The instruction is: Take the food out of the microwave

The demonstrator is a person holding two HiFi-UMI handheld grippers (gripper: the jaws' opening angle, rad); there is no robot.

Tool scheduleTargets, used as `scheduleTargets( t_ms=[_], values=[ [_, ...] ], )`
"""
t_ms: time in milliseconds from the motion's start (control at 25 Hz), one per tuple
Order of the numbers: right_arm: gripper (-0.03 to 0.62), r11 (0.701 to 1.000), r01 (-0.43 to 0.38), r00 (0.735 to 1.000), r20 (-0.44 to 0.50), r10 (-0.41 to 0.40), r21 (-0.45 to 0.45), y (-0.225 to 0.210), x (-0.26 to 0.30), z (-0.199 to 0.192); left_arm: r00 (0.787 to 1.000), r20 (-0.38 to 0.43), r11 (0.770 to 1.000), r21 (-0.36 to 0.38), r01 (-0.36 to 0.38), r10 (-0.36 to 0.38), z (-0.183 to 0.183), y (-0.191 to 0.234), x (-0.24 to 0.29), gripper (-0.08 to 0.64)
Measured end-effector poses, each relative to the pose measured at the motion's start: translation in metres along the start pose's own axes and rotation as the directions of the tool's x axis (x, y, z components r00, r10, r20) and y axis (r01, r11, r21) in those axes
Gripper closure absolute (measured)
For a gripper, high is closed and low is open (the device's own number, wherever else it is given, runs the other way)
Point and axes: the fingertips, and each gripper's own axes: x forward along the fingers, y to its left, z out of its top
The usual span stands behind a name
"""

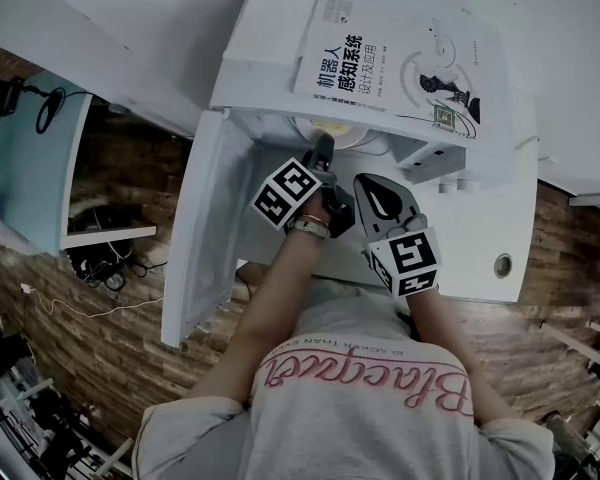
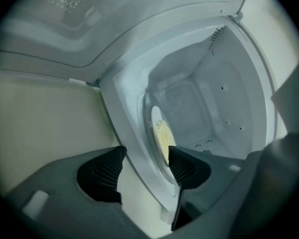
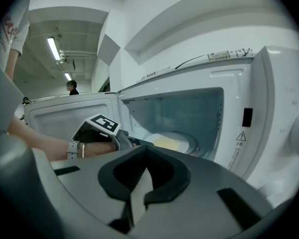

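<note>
The left gripper [image 2: 147, 153] is fully open: its jaws stand wide apart and neither pad presses on anything. Its tips sit at the mouth of the white microwave [image 1: 500, 203], pointing into the cavity. The food [image 2: 163, 139], a pale yellow portion, lies on a round plate [image 2: 155, 118] inside the cavity, directly ahead of this gripper, just beyond the jaw tips and not touched by them. The front frame of the cavity shows in the gap between the jaws. The right gripper [image 3: 145, 156] is closed, tips together, with nothing between them. It is held outside the cavity, just beside and behind the left gripper. The microwave door [image 1: 205, 238] stands swung open to the left of the left gripper. A book [image 1: 380, 63] lies on top of the microwave, above both grippers.
</note>
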Motion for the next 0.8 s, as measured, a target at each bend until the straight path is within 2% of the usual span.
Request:
scheduleTargets(
  t_ms=[120,240,360,440,520,640,800],
  values=[
    [0.583,1.000,0.000,1.000,-0.002,0.000,0.000,-0.001,0.001,-0.001,0.999,-0.024,0.999,0.021,-0.036,0.036,-0.001,0.002,0.001,0.281],
    [0.583,1.000,-0.001,1.000,-0.002,0.001,-0.004,0.001,0.000,-0.002,0.995,-0.074,0.998,-0.003,-0.065,0.065,-0.007,0.002,0.000,0.282],
    [0.583,1.000,0.000,1.000,0.000,0.000,-0.006,0.002,-0.002,-0.002,0.989,-0.135,0.997,-0.050,-0.059,0.052,-0.020,0.001,-0.005,0.284],
    [0.583,1.000,0.002,1.000,0.004,-0.002,-0.007,0.003,-0.003,-0.001,0.990,-0.135,0.998,-0.054,-0.043,0.036,-0.026,-0.001,-0.009,0.289],
    [0.583,1.000,0.004,1.000,0.008,-0.004,-0.009,0.005,-0.004,0.001,0.993,-0.120,0.999,-0.053,-0.012,0.006,-0.026,-0.006,-0.011,0.330],
    [0.583,1.000,0.007,1.000,0.011,-0.007,-0.013,0.007,-0.006,0.000,0.993,-0.107,0.997,-0.063,0.033,-0.040,-0.023,-0.015,-0.010,0.453],
    [0.583,1.000,0.018,1.000,0.014,-0.018,-0.013,0.008,-0.011,-0.001,0.992,-0.105,0.990,-0.125,0.059,-0.072,-0.021,-0.017,-0.012,0.474]
  ],
)
